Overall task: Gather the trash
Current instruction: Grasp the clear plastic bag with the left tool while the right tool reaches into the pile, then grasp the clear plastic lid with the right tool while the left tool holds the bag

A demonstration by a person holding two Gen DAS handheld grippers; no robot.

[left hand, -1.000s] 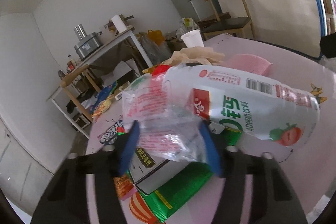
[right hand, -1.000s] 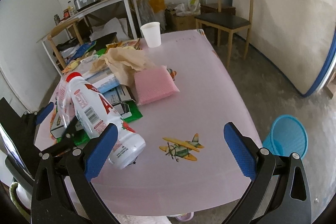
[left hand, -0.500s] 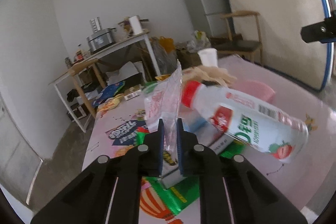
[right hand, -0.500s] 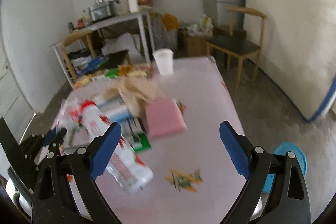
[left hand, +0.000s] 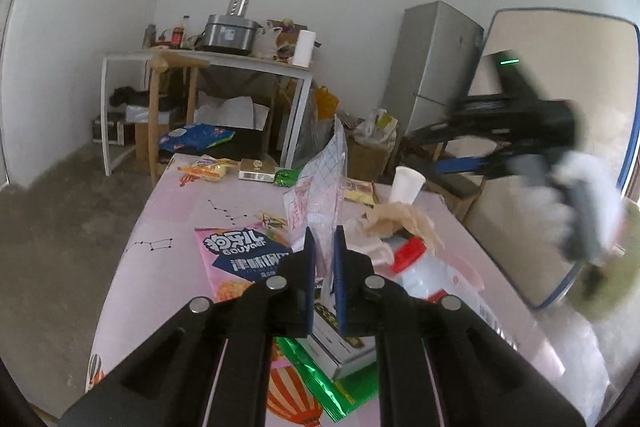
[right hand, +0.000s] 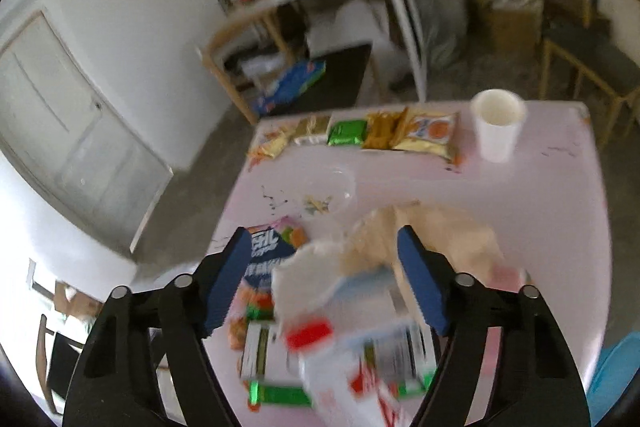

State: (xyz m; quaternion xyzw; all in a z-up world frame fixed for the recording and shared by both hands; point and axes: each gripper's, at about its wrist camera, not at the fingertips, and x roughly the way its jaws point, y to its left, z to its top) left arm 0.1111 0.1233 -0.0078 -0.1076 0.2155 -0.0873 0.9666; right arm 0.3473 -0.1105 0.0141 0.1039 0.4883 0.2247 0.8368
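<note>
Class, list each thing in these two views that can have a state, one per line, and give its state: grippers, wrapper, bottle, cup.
Left gripper: shut on the clear plastic wrapper.
Clear plastic wrapper: pinched, standing upright.
Right gripper: open, jaws closing, touching nothing.
White red-capped bottle: capped, lying on its side.
White paper cup: upright, looks empty.

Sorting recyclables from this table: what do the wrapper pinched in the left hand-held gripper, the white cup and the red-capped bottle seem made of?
Wrapper: thin clear plastic film with pink print; the room shows through it.
White cup: matte, opaque, probably paper, possibly plastic.
Red-capped bottle: glossy white plastic, likely with a printed sleeve, under a red plastic cap.
</note>
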